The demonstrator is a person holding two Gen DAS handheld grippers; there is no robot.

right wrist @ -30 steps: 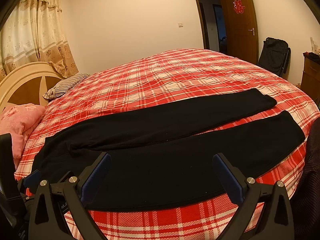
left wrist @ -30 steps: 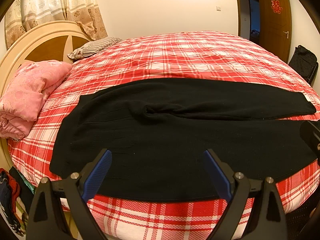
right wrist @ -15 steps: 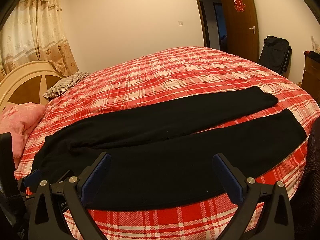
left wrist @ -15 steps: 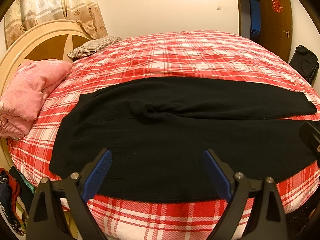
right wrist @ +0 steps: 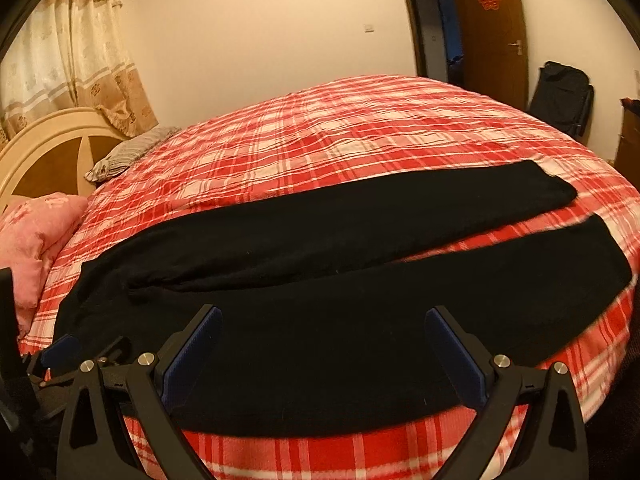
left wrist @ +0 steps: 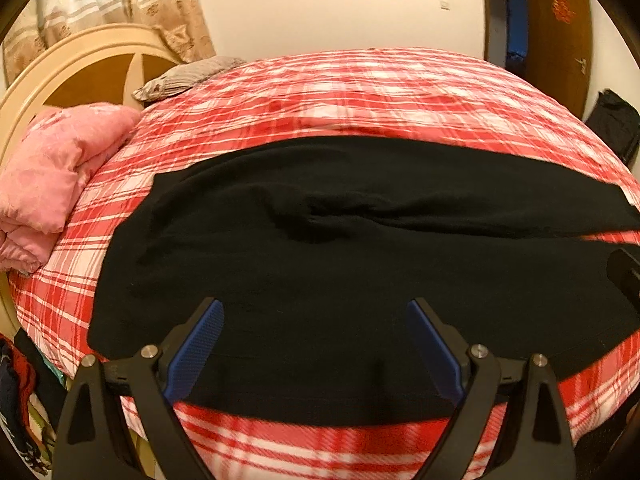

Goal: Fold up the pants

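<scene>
Black pants [left wrist: 320,248] lie flat across the red plaid bed [left wrist: 360,92], waist to the left, both legs stretching right. In the right wrist view the pants [right wrist: 320,280] show a far leg and a near leg with a strip of bedspread between their ends. My left gripper [left wrist: 316,308] hovers open over the near edge by the waist and seat. Over the near leg, my right gripper [right wrist: 324,316] is open as well. Neither holds any cloth. The left gripper's body shows at the lower left of the right wrist view.
A pink quilt [left wrist: 52,168] is bunched at the left by the round headboard [left wrist: 80,68]. A striped pillow [left wrist: 188,76] lies at the bed's far left. A dark bag [right wrist: 560,96] stands beside the wooden door [right wrist: 492,32]. Clothes [left wrist: 16,384] hang below the bed's left edge.
Both grippers have edged forward and down toward the near edge of the pants. The pants have not moved and both grippers stay open.
</scene>
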